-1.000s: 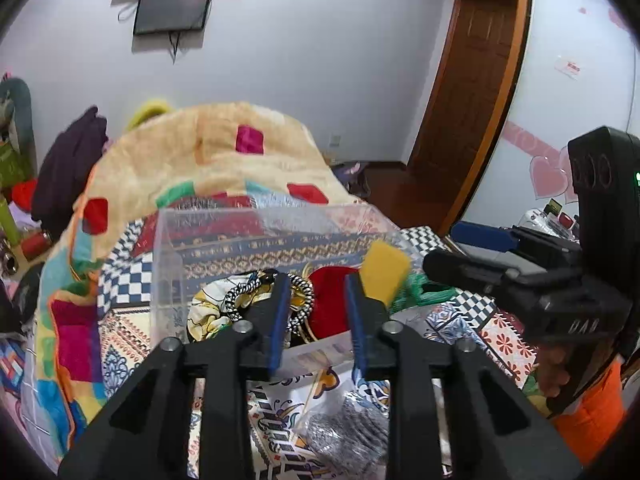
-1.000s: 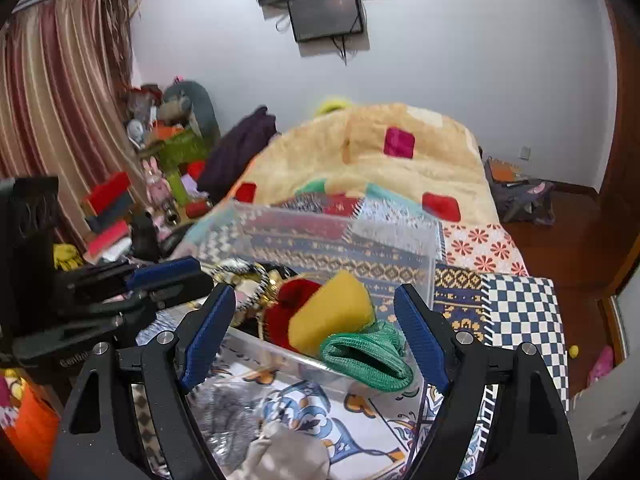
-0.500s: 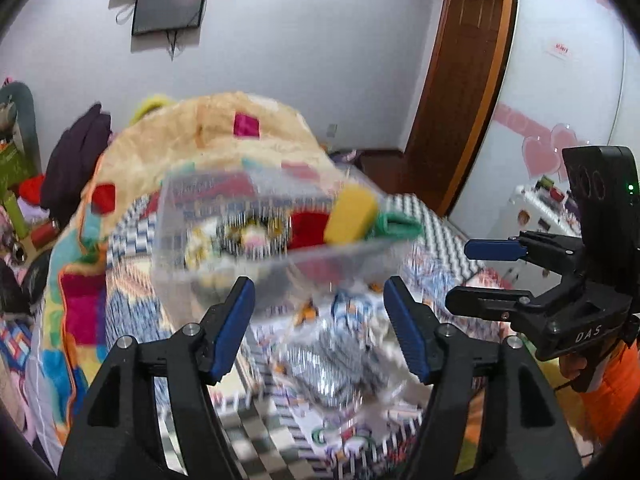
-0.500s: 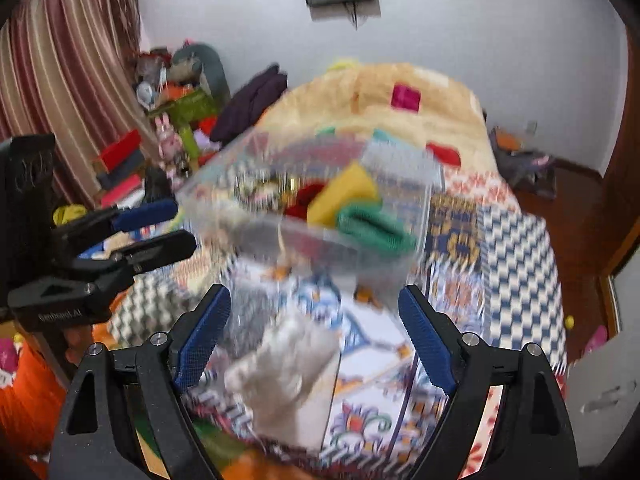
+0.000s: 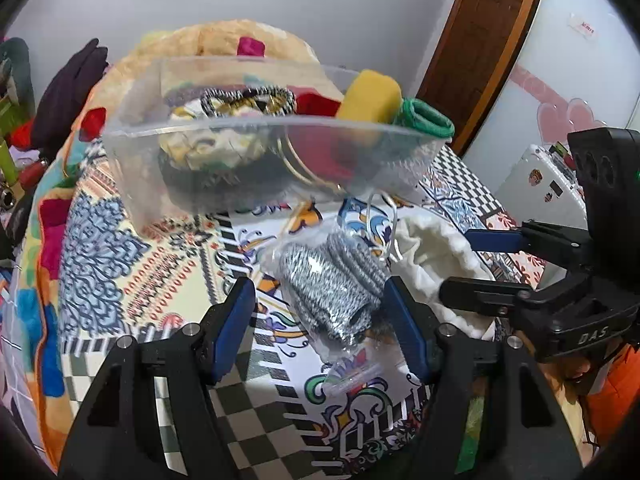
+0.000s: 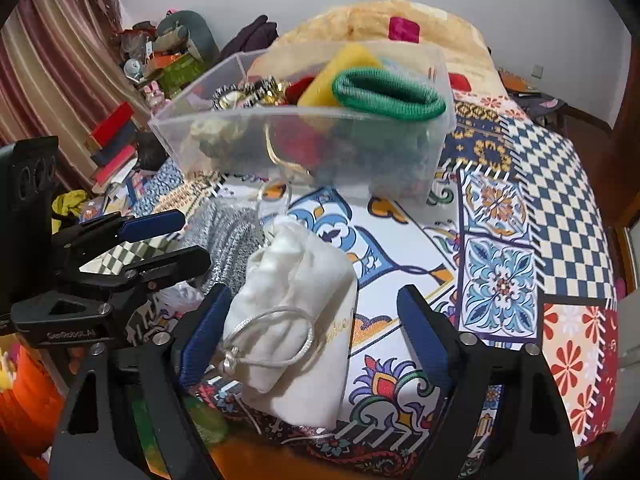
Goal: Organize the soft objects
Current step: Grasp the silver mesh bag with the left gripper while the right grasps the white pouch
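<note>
On the patterned bedspread [image 5: 168, 264], the left hand-held gripper [image 5: 320, 312] hangs with its blue-padded jaws spread wide, gripping nothing. Between those jaws, in the left wrist view, lies a clear plastic bag of grey-and-white knitted rolls [image 5: 332, 280], close to the right pad; whether it touches that pad cannot be told. Beyond the bag stands a clear plastic bin [image 5: 256, 164] on the bed. Inside it, from left to right, sit a yellow-patterned cloth bundle [image 5: 208, 148], a black-and-white braided band [image 5: 248, 98], a red soft piece [image 5: 316, 104], a yellow sponge [image 5: 370, 96] and a green knitted band [image 5: 426, 118] draped over the bin's right rim. Behind the bin rises a tan blanket with coloured squares [image 5: 224, 38].

Just right of the knitted rolls lies a white drawstring pouch [image 6: 296, 292], its silvery cord [image 6: 272, 340] looped on top. The right hand-held gripper [image 6: 312, 340] is also spread wide and holds nothing; the pouch sits between its jaws, up against the left pad, well clear of the right one. In the right wrist view the bin [image 6: 304, 136] stands just past the pouch, with the green band [image 6: 388, 94] and the sponge [image 6: 340, 72] at its top.
</note>
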Tool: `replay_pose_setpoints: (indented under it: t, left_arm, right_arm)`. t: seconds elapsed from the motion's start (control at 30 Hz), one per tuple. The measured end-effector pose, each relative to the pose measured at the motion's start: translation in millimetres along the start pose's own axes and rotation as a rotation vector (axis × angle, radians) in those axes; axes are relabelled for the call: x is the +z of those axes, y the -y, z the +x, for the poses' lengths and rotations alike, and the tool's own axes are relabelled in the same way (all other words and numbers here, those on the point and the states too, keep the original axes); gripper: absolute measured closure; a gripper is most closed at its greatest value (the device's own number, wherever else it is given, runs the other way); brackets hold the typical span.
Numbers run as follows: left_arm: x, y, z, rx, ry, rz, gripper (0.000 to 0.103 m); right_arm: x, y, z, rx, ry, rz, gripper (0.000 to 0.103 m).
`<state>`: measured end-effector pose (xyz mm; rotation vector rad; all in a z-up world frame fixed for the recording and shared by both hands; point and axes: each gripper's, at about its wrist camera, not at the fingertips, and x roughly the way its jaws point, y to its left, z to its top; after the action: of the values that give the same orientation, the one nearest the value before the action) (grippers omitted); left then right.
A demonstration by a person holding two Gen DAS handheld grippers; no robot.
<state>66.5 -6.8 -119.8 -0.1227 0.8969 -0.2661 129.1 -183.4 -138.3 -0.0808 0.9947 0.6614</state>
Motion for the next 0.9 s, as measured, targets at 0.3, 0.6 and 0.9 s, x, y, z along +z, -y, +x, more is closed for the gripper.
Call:
replay_pose_setpoints:
  t: [0.3, 0.6, 0.9]
  left_arm:
    - [-3, -1, 9, -0.077, -0.015, -0.013, 0.058]
    - [-4, 10, -3, -0.054, 0.029, 0.028, 0.084]
    - [7, 8, -37, 0.012, 0.135, 0.049, 0.085]
  right_arm:
    - [-1, -2, 2, 0.049, -0.014, 0.003, 0.07]
    - [0, 0, -18, 0.036, 0.06, -0.003, 0.086]
    - [17, -10, -49, 0.021, 0.18, -0.036, 0.086]
